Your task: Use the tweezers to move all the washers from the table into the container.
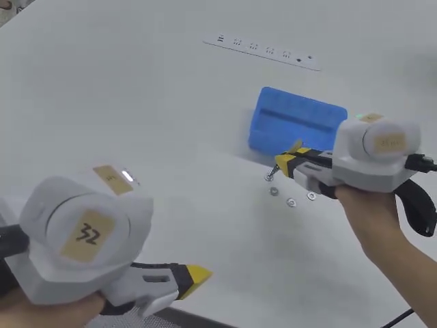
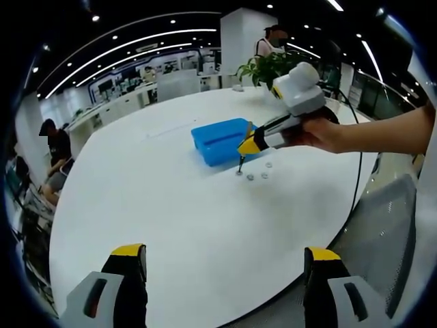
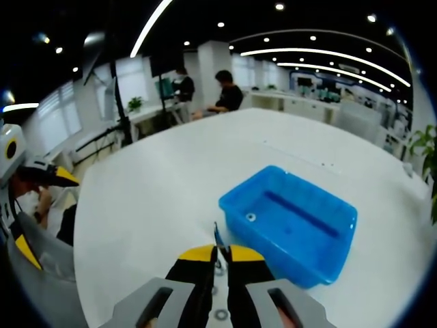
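Note:
My right gripper (image 1: 285,162) (image 3: 220,254) is shut on dark tweezers (image 1: 272,171) (image 3: 217,238) (image 2: 240,164), whose tips point down at the table just in front of the blue container (image 1: 300,123) (image 2: 220,140) (image 3: 293,229). Several small washers (image 1: 291,202) (image 2: 250,177) (image 3: 222,315) lie on the white table beside the tips. One washer (image 3: 250,217) lies inside the container. Whether the tips hold a washer I cannot tell. My left gripper (image 1: 194,275) (image 2: 225,273) is open and holds nothing, low at the near left, far from the washers.
The table (image 1: 136,123) is large, round and white, and its near edge runs under my left gripper. A socket strip (image 1: 263,51) is set into it beyond the container. People sit at desks far behind, and a chair (image 2: 389,225) stands at the right.

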A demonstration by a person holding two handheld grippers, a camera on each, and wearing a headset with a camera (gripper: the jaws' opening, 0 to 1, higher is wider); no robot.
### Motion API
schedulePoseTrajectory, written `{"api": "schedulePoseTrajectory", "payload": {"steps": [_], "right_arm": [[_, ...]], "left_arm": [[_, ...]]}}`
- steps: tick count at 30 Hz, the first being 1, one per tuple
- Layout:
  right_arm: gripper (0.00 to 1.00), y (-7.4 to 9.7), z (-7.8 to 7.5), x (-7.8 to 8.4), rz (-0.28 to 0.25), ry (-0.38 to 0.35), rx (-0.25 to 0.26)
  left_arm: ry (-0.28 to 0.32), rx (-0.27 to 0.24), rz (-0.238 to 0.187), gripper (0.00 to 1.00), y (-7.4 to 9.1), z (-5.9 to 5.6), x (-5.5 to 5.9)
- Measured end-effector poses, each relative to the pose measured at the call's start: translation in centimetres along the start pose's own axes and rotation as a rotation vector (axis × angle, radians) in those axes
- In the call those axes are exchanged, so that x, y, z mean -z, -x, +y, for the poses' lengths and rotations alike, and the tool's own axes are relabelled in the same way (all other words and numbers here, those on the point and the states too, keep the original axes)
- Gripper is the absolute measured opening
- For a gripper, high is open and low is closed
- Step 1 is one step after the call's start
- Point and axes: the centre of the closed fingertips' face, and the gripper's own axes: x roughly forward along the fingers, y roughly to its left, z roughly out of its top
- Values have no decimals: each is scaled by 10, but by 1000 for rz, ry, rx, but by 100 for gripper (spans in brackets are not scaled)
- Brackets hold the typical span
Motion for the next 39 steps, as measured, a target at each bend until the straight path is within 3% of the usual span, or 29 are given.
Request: {"api": "schedulePoseTrajectory", "payload": {"steps": [5,19,27,39], "right_arm": [[2,0,-1,-1,4,-13,0],[2,15,1,-23,-46,-16,-8],[2,26,0,-47,-94,3,-6],[2,33,-4,-71,-141,22,6]], "left_arm": [[-1,-1,-4,98,2,0,-1],[-15,-10,-20,98,4,1,-6],[-23,-15,-28,98,6,2,-9],[-27,-20,-35,98,7,4,-11]]}}
